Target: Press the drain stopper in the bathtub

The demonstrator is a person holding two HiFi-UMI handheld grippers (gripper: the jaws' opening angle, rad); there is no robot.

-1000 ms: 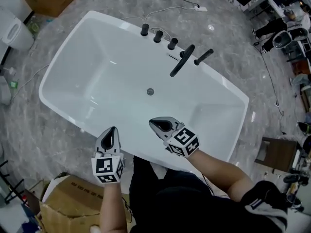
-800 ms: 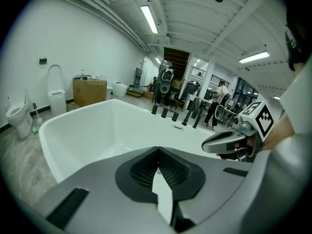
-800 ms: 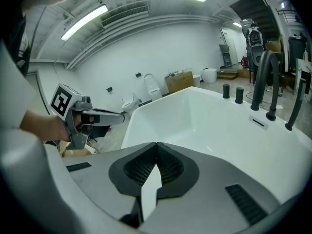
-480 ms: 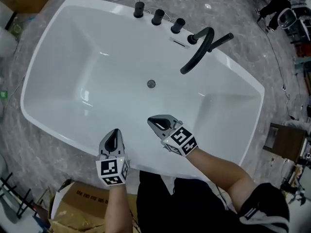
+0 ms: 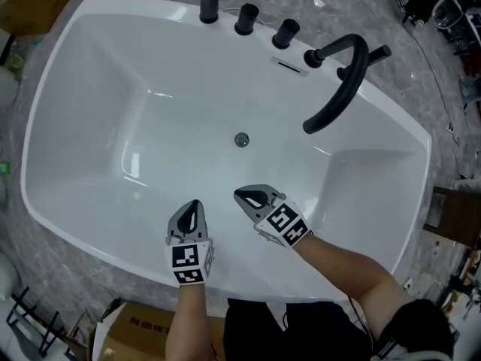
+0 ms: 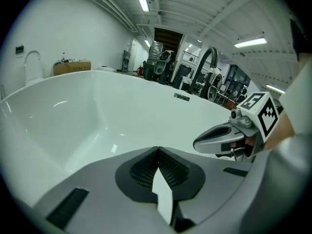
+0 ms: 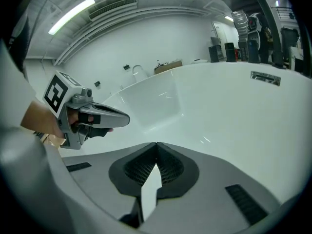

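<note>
A small round metal drain stopper (image 5: 241,139) sits in the floor of the white bathtub (image 5: 90,111), near its middle. My left gripper (image 5: 192,206) hangs over the tub's near side, shut and empty. My right gripper (image 5: 242,195) is just to its right, also shut with nothing held, pointing left, a short way nearer than the stopper. Each gripper view shows the other gripper: the right gripper (image 6: 200,141) and the left gripper (image 7: 124,119), over white tub wall (image 6: 73,116). The stopper is not in either gripper view.
A black curved spout (image 5: 342,81) and several black knobs (image 5: 246,19) stand on the tub's far rim. A slim overflow slot (image 5: 288,66) lies below them. A cardboard box (image 5: 131,335) sits on the marbled floor (image 5: 45,247) near my feet.
The head view has moved forward and down over the tub, so the tub looks larger. Both grippers have moved a little inward over the basin and stay shut.
</note>
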